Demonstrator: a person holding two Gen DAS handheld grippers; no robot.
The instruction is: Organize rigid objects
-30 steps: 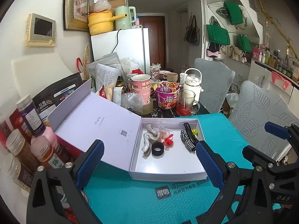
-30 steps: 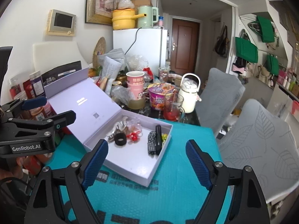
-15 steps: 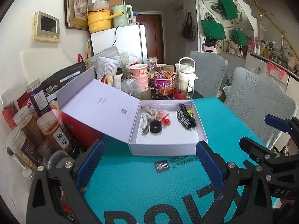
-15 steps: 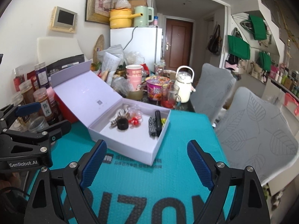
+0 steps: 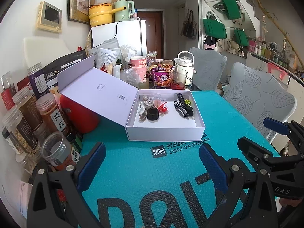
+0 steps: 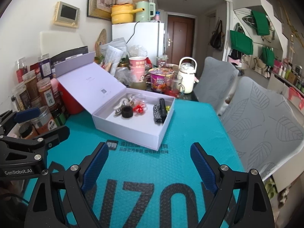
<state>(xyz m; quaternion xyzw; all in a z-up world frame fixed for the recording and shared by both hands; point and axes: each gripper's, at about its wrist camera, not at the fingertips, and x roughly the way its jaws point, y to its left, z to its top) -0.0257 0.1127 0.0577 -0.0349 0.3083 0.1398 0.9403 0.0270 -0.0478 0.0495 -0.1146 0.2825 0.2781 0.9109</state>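
Note:
An open lavender box point(image 5: 165, 133) point(image 6: 133, 133) sits on the teal mat, its lid point(image 5: 98, 93) leaning back to the left. Inside lie a black ring point(image 5: 153, 114) point(image 6: 127, 112), a red bow point(image 5: 163, 108) point(image 6: 139, 108), pale clips point(image 5: 143, 107), and a black-and-white checked item with a black clip point(image 5: 182, 107) point(image 6: 159, 110). My left gripper point(image 5: 152, 163) is open and empty, low over the mat in front of the box. My right gripper point(image 6: 150, 163) is open and empty, to the right of the left one point(image 6: 28, 142).
Spice jars point(image 5: 51, 114) and a red container point(image 5: 79, 114) crowd the left edge. Noodle cups point(image 5: 161, 76), a glass mug point(image 5: 178, 77) and a white kettle point(image 5: 185, 64) stand behind the box. Grey chairs point(image 6: 262, 117) stand at the right. A fridge point(image 5: 121, 36) is behind.
Both grippers have pulled back from the box towards the near edge of the mat. The box now looks smaller and farther. Both stay open and empty.

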